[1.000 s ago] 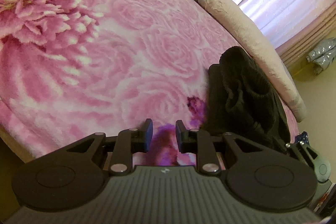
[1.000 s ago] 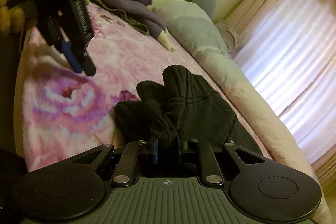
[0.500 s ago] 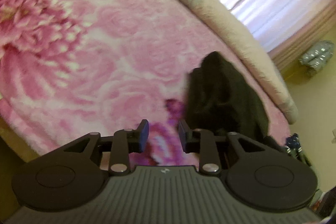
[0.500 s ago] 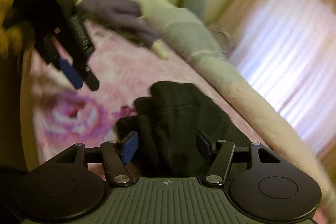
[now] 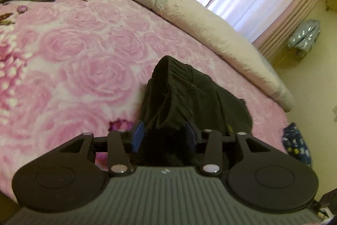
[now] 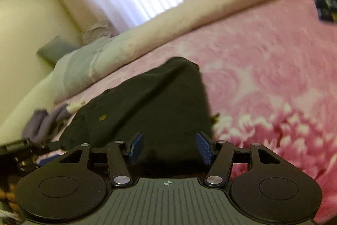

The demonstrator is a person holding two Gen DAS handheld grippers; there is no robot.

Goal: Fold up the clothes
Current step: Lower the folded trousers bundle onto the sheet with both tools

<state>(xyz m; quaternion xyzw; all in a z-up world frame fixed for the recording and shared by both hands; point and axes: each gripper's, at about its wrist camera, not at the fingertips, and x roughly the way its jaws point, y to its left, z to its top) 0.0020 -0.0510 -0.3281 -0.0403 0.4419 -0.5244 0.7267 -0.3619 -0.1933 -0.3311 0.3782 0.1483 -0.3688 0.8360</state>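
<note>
From the left wrist, the left gripper (image 5: 164, 136) was opening, a fold of the black garment (image 5: 189, 94) between its blue pads but not pinched. The garment lay bunched on the pink blanket (image 5: 84, 60), near the right edge.

From the right wrist, the right gripper (image 6: 169, 148) stood wide apart, gripping nothing, the garment (image 6: 151, 102) lying just beyond.

matt black cloth garment (image 5: 200, 94), plush pink blanket (image 5: 88, 60)
</note>
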